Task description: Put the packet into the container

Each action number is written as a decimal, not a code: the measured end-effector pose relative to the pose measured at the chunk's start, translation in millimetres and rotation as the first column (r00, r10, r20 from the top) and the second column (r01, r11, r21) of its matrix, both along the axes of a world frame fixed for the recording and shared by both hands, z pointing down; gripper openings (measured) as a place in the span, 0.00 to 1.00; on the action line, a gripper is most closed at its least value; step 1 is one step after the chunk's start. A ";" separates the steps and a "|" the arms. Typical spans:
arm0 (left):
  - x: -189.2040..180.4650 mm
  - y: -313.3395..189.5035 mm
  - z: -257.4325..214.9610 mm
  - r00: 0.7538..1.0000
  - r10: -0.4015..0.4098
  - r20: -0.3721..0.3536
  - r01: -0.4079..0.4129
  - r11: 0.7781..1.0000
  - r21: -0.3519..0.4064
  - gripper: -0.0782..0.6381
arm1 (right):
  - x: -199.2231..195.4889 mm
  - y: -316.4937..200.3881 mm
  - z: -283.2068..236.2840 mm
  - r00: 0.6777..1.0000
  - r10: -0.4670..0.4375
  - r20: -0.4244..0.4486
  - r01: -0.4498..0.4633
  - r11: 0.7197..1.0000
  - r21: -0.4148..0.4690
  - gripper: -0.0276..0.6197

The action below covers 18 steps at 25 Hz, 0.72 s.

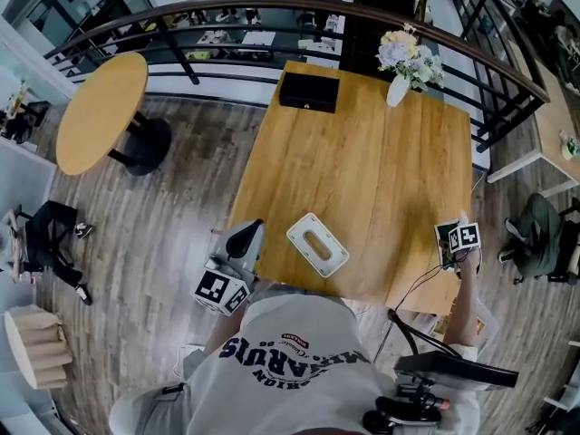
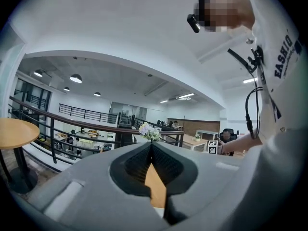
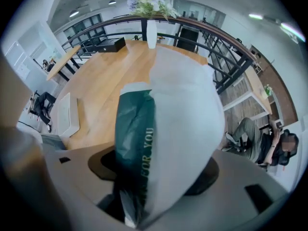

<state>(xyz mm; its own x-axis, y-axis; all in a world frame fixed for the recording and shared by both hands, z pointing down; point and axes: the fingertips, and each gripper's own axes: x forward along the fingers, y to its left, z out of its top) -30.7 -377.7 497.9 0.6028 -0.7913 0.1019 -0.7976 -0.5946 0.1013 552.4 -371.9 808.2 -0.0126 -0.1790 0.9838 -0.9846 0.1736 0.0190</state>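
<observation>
packet (image 3: 163, 129) | gripped by right gripper (image 1: 458, 243), jaws half closed | left gripper (image 2: 151, 147) closed, empty | carry to container (image 1: 317, 245) at 9 o'clock needed

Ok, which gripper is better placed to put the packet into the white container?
Right: the right gripper holds the green-and-white packet. The left gripper, nearer the white container, is shut and empty.
</observation>
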 end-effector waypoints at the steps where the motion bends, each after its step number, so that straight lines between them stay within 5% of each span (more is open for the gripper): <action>1: 1.3 -1.5 -0.4 1.000 0.009 -0.005 -0.009 1.000 -0.002 0.11 | -3.5 -0.4 -18.2 1.000 -0.019 -0.006 0.020 1.000 0.010 0.51; 7: 13.0 -2.0 -12.0 0.994 0.105 -0.006 -0.105 0.994 0.016 0.11 | -31.9 2.5 -137.7 0.991 -0.124 -0.043 0.127 0.989 0.079 0.51; 13: 26.9 -6.6 -20.5 0.977 0.207 -0.056 -0.207 0.978 -0.004 0.11 | -82.9 -12.8 -260.3 0.960 -0.122 0.251 0.069 0.975 0.212 0.51; 18: 47.6 10.7 -24.3 0.941 0.339 -0.010 -0.339 0.941 -0.003 0.11 | -68.4 -13.1 -293.7 0.983 -0.161 0.084 0.142 0.971 0.193 0.51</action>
<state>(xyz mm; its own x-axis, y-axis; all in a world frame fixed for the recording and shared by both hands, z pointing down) 16.9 -367.1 473.6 0.8364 -0.5394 0.0978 -0.5478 -0.8292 0.1110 484.0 -385.0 514.5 -0.1488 -0.3471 0.9260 -0.9458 0.3232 -0.0309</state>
